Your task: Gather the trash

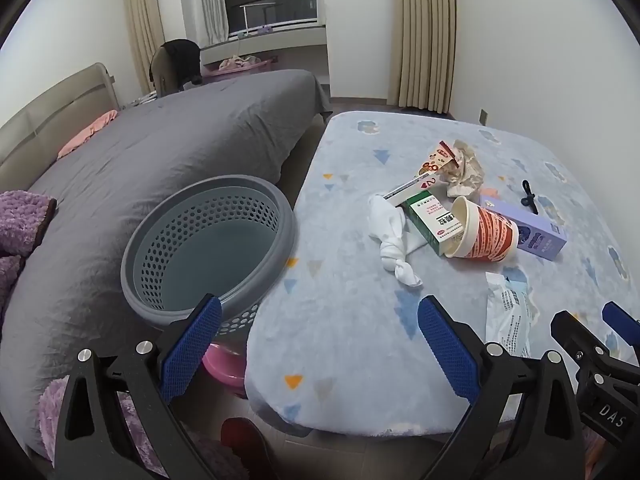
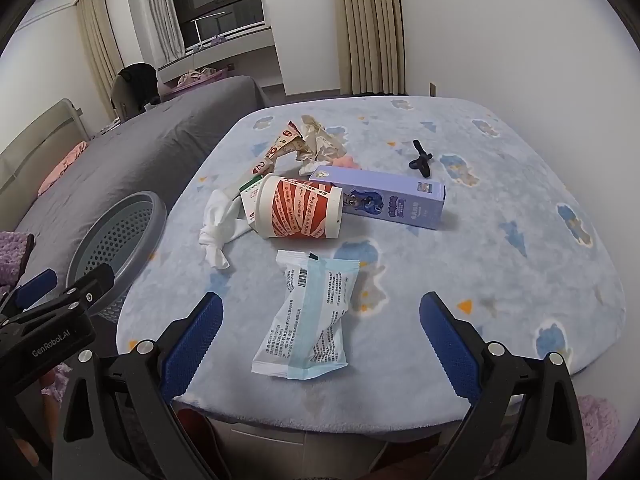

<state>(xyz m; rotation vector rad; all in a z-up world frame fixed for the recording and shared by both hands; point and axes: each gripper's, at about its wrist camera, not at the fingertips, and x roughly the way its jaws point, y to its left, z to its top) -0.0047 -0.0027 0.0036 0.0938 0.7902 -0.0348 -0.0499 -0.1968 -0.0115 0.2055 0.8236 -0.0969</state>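
Observation:
Trash lies on a light blue patterned blanket: a tipped red and white paper cup, a purple box, a green and white box, a knotted white cloth, crumpled paper and a white and blue wrapper. A grey perforated basket stands to the left. My left gripper is open between basket and blanket. My right gripper is open over the wrapper's near end, pads apart from it.
A grey bed runs behind the basket, with purple fluffy fabric at its left edge. A small black object lies at the far side of the blanket. A pink thing sits on the floor under the basket. Curtains and a window stand at the back.

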